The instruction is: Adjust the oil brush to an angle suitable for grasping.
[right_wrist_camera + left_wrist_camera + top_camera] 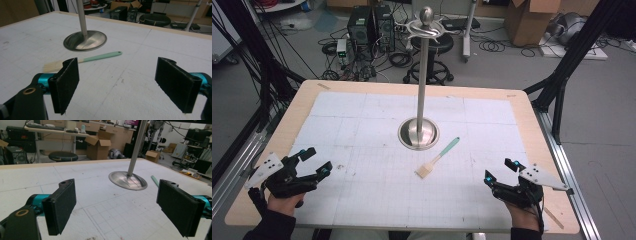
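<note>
I held the left gripper point(315, 161) at seven o'clock and the right gripper point(500, 170) at five o'clock, both spread wide and empty, while the brush point(438, 157) lay at four o'clock just beside the metal stand point(418, 132) mid-table point(362, 125).

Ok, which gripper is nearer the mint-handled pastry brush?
Right. The right gripper sits right of the mint-handled pastry brush; the left gripper is farther, across the mat to its left.
</note>
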The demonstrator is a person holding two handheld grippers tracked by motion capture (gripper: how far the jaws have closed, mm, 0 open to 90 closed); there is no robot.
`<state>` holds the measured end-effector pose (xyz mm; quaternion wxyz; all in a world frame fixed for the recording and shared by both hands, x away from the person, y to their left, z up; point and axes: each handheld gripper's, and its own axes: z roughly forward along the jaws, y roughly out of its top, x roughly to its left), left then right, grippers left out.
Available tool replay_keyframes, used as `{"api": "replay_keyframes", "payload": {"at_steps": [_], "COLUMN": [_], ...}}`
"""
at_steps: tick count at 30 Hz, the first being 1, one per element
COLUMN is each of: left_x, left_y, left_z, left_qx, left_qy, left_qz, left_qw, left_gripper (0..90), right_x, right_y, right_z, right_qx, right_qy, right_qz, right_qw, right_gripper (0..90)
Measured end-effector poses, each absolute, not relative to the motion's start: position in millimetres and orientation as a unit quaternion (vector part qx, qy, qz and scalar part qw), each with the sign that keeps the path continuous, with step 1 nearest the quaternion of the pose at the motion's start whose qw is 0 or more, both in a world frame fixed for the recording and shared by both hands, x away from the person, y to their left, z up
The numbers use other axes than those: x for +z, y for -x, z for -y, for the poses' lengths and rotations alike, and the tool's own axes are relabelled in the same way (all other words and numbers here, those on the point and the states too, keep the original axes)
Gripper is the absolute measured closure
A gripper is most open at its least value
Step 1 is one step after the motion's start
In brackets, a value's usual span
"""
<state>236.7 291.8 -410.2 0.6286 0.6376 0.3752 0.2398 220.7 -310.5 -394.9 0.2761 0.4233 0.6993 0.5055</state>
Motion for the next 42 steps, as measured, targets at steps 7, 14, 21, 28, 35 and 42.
{"api": "replay_keyframes", "payload": {"at_steps": [7,14,21,28,35,42], "left_x": [-410.7,-413.1,-414.3,-414.6,-414.9,-415.1], "left_y": [-238.7,-240.9,-242.7,-244.1,-245.4,-244.2], "left_z": [-291.3,-290.4,-292.7,-294.0,-294.5,-294.1], "left_qx": [0.238,0.234,0.234,0.23,0.227,0.223], "left_qy": [-0.638,-0.639,-0.642,-0.643,-0.642,-0.643], "left_qz": [-0.376,-0.382,-0.382,-0.381,-0.382,-0.38], "left_qw": [0.629,0.625,0.622,0.623,0.625,0.627], "left_gripper": [16.5,16.9,17.1,17.1,17.1,17.1], "right_x": [-396.5,-399.1,-401.5,-404.5,-403.7,-406.6], "right_y": [-221.6,-227.1,-245.2,-287.8,-335.9,-386.4], "right_z": [311.2,311.8,310.4,289.2,263.2,247.0], "right_qx": [0.504,0.5,0.495,0.473,0.439,0.394], "right_qy": [-0.425,-0.432,-0.442,-0.448,-0.447,-0.468], "right_qz": [-0.701,-0.7,-0.704,-0.723,-0.747,-0.762], "right_qw": [0.272,0.269,0.255,0.23,0.223,0.211], "right_gripper": [19.0,26.8,47.3,89.3,89.5,89.5]}}
